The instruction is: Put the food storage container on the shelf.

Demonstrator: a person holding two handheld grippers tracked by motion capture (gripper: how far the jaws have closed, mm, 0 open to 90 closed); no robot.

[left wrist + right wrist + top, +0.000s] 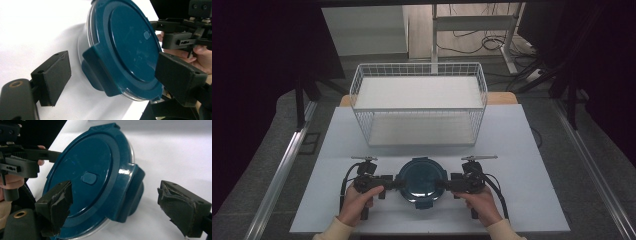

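Jaws of both grippers stand wide apart, each pair straddling a side latch of the lid (422,179) without pressing it: left gripper (396,183) at its left edge, right gripper (443,183) at its right. That round blue-lidded container sits at lower centre on the tabletop (522,150), below the basket (419,102).

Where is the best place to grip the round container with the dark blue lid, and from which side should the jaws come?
Grip the round clear container with the dark blue lid by its two side latch tabs, coming level from the left and right. The tabs stick out from the rim and give flat faces, whereas the round wall would probably slip. Both open grippers, left gripper and right gripper, already straddle them.
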